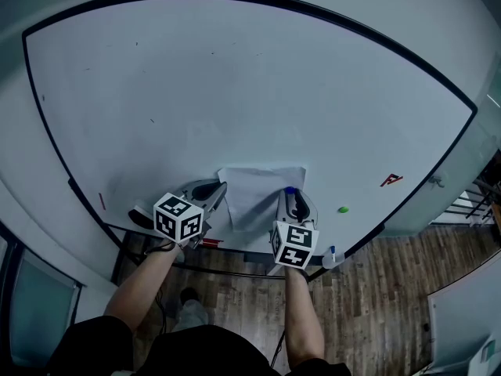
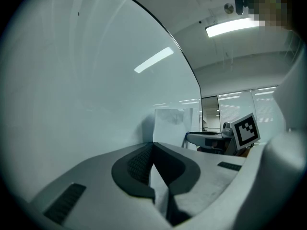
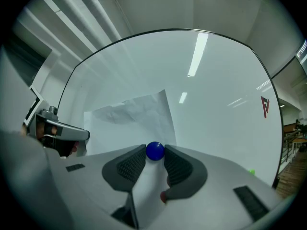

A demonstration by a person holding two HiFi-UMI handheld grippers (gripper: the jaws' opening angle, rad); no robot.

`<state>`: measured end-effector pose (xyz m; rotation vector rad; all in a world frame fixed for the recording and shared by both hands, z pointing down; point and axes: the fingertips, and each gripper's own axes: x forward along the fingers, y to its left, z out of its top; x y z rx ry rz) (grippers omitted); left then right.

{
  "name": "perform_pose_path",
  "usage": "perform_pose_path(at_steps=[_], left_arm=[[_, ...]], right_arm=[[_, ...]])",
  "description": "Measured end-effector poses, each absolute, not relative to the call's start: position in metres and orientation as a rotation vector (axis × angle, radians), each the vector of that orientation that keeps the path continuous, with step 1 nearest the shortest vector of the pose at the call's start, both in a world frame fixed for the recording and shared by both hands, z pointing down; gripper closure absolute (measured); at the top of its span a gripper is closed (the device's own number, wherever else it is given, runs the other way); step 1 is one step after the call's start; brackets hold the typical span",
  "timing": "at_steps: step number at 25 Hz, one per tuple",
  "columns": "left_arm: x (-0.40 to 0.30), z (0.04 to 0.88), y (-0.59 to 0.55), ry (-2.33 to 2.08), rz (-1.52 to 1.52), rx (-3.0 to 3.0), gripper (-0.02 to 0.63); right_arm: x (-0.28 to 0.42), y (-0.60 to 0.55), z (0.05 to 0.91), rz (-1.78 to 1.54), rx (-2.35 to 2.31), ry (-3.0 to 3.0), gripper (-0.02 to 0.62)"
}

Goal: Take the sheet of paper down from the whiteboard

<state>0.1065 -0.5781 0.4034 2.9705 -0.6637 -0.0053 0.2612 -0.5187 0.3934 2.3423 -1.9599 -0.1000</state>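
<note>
A white, slightly creased sheet of paper (image 1: pixel 258 193) hangs low on the whiteboard (image 1: pixel 235 84). A round blue magnet (image 1: pixel 290 189) pins it at its right edge. My right gripper (image 1: pixel 291 198) points level at the board, shut on the blue magnet (image 3: pixel 154 150), with a pad on either side. My left gripper (image 1: pixel 224 186) is shut on the sheet's left edge, which stands a little off the board. From the left gripper (image 2: pixel 153 145) the paper (image 2: pixel 172 123) runs away toward the right gripper (image 2: pixel 211 139). The right gripper view shows the sheet (image 3: pixel 134 116) spreading up and left.
A small green magnet (image 1: pixel 343 209) and a red mark (image 1: pixel 391 180) sit on the board right of the paper. The board's bottom ledge (image 1: pixel 235 251) holds a red pen (image 1: pixel 210 242) and a white object (image 1: pixel 333 257). Wood floor (image 1: pixel 376 304) lies below.
</note>
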Motion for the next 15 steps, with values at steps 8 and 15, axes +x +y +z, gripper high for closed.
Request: perform_pose_path(at_steps=[8, 15], left_arm=[[0.092, 0.406, -0.580, -0.704, -0.013, 2.956, 0.586], [0.079, 0.405, -0.583, -0.742, -0.024, 2.948, 0.586]], right_arm=[[0.256, -0.521, 0.394, -0.103, 2.326, -1.966, 0.463], [0.256, -0.520, 0.395, -0.094, 2.332, -1.962, 0.463]])
